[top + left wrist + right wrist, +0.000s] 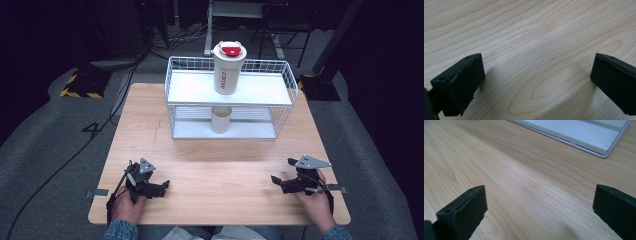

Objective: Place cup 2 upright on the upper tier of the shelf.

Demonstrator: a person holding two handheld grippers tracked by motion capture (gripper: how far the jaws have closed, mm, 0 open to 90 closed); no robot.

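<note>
Hand-held grippers (165,186) (274,180) gaping, near table (220,175) edge

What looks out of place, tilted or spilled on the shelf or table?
Nothing stands out. The tumbler stands upright on the rack's top shelf, the cup upright below it, and nothing is spilled on the table.

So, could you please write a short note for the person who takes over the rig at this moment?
Left gripper: open, empty, low over the table at the near left.
Right gripper: open, empty, at the near right, pointing toward the rack's lower tray.
Things: the white tumbler with a red lid stands upright on the top shelf of the wire rack; a small white cup stands on the lower shelf, directly under it.
Done: nothing is grasped yet.
Left: probably reach to the rack and take the tumbler or the cup.
</note>
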